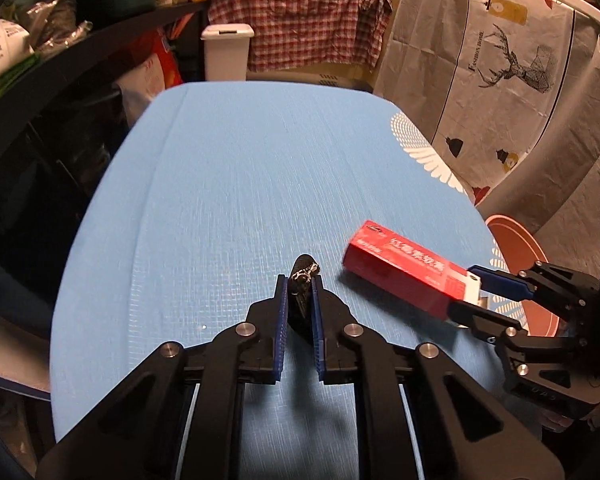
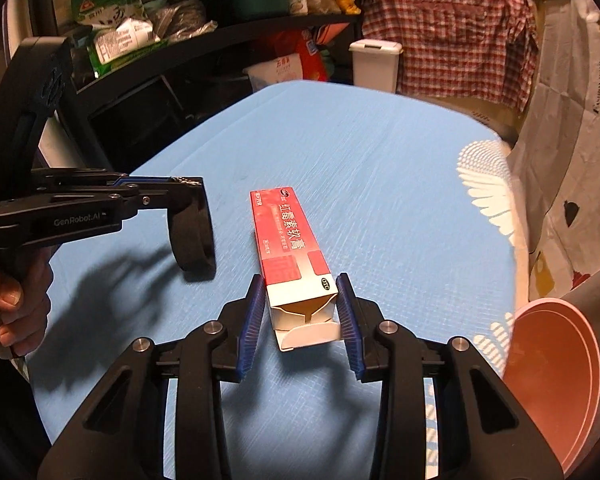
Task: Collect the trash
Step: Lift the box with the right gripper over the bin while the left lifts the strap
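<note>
Red carton (image 2: 290, 240) | right tool (image 2: 300, 308) grips it | left tool (image 1: 300, 296) clamps black loop (image 2: 192, 236)

The blue table (image 1: 228, 184) lies open ahead; the pink bowl (image 2: 556, 380) crowds its near right edge.

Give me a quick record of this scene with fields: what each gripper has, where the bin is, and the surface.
left gripper: shut on black band
right gripper: jaws around open end of red carton, contact unclear
surface: blue table
bin: white bin, beyond table's far edge
nearby: pink bowl, at right edge
</note>
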### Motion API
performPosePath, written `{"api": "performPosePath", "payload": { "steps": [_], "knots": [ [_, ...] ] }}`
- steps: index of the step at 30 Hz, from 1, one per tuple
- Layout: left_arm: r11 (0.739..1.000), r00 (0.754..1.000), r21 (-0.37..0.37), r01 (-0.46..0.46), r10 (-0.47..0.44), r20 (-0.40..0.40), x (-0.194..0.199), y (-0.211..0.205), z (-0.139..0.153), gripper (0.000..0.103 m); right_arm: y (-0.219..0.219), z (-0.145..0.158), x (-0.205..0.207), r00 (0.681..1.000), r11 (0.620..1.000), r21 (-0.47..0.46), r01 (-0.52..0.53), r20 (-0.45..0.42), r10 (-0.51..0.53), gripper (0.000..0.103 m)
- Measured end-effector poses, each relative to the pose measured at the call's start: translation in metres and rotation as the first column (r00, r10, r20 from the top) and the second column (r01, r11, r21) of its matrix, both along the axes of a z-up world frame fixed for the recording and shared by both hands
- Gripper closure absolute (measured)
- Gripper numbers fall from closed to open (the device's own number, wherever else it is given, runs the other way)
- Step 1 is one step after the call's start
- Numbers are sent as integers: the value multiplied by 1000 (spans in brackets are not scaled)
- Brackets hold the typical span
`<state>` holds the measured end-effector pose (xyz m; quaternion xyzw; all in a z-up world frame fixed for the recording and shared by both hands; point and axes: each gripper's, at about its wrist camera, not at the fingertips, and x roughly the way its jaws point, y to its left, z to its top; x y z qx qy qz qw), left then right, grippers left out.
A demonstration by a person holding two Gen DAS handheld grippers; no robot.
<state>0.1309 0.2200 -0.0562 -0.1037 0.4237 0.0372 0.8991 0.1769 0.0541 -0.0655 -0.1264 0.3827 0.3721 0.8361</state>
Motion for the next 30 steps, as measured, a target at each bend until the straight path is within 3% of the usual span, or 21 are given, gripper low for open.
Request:
{"api": "performPosePath", "payload": {
  "steps": [11, 20, 30],
  "knots": [
    [1000, 996, 26, -5, 2, 90, -6, -13, 32, 92, -38, 41, -8, 995, 994, 81, 75, 60, -80, 66],
    [1000, 990, 24, 15, -18, 141, -8, -28, 50, 92, -88, 93, -19, 977, 979, 151, 140, 137, -161, 66],
    [998, 985, 37, 49, -54, 164, -4, -47, 60, 92, -151, 107, -11, 941, 949, 173, 262, 171, -291, 66]
  ]
}}
